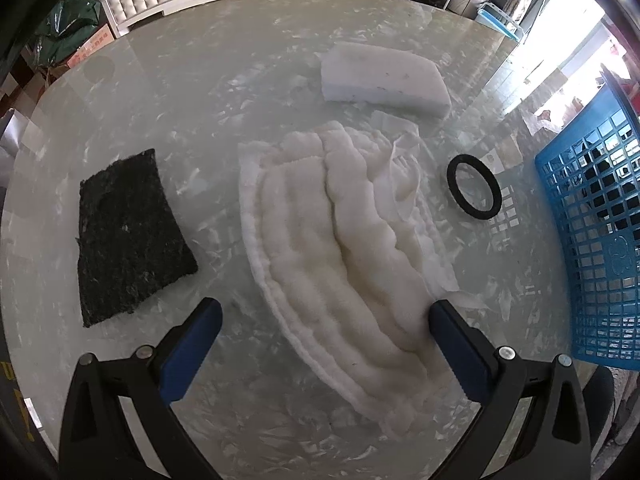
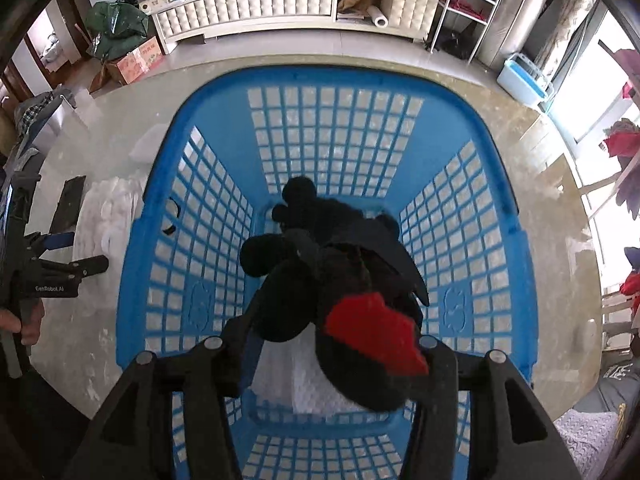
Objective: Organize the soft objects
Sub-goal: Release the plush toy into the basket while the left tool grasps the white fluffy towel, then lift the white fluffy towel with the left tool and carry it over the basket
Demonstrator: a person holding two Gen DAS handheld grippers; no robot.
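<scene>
In the left wrist view my left gripper [image 1: 326, 314] is open, just above the near end of a crumpled white fluffy towel [image 1: 340, 248] on the glass table. A dark scouring pad [image 1: 128, 236] lies to its left, a white foam block [image 1: 384, 80] behind it, a black ring [image 1: 474, 188] to its right. In the right wrist view my right gripper [image 2: 332, 344] is shut on a black plush toy with a red patch [image 2: 340, 288], held over the open blue basket [image 2: 496, 184]. A white item [image 2: 316, 388] lies in the basket's bottom.
The blue basket [image 1: 592, 240] stands at the table's right edge. The left gripper [image 2: 48, 272] and the hand that holds it show at the left of the right wrist view. A cabinet, boxes and shelves stand on the floor beyond the table.
</scene>
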